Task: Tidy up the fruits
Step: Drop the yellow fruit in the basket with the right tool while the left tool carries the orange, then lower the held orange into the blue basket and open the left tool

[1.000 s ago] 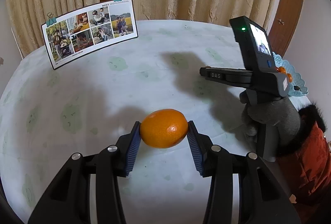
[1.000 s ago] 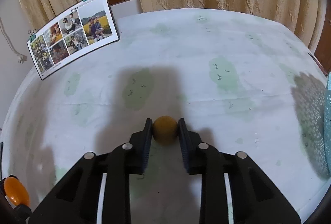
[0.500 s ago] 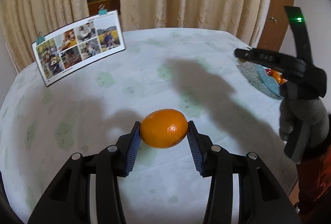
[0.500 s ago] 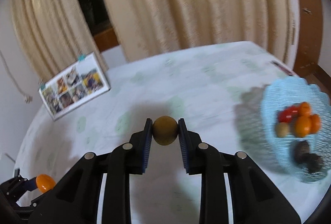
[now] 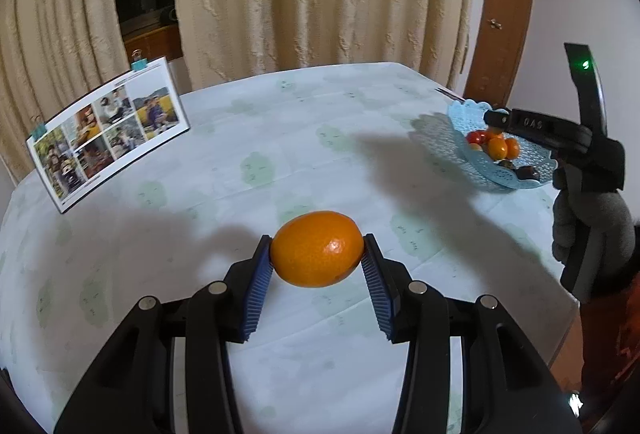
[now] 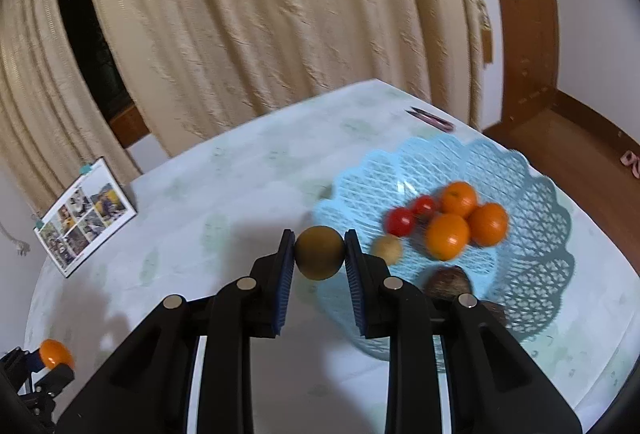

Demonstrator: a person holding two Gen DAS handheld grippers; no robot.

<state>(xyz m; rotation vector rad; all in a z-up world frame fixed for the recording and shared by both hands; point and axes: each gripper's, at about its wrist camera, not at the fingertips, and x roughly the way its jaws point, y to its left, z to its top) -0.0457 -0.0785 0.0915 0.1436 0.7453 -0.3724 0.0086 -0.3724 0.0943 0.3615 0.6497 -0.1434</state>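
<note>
Pinching an orange (image 5: 317, 249) between its blue pads, the left gripper (image 5: 318, 254) is holding the fruit above the table (image 5: 248, 169), well apart from the blue basket (image 5: 498, 173). The right gripper (image 6: 320, 254) is clamping a round brown fruit (image 6: 319, 252) over the near rim of that basket (image 6: 532, 246), where three oranges (image 6: 447, 236), two red tomatoes (image 6: 400, 222), a small yellowish fruit (image 6: 387, 249) and dark fruits (image 6: 446, 284) are lying. A photo card (image 5: 106, 129) is standing propped at the table's far left.
</note>
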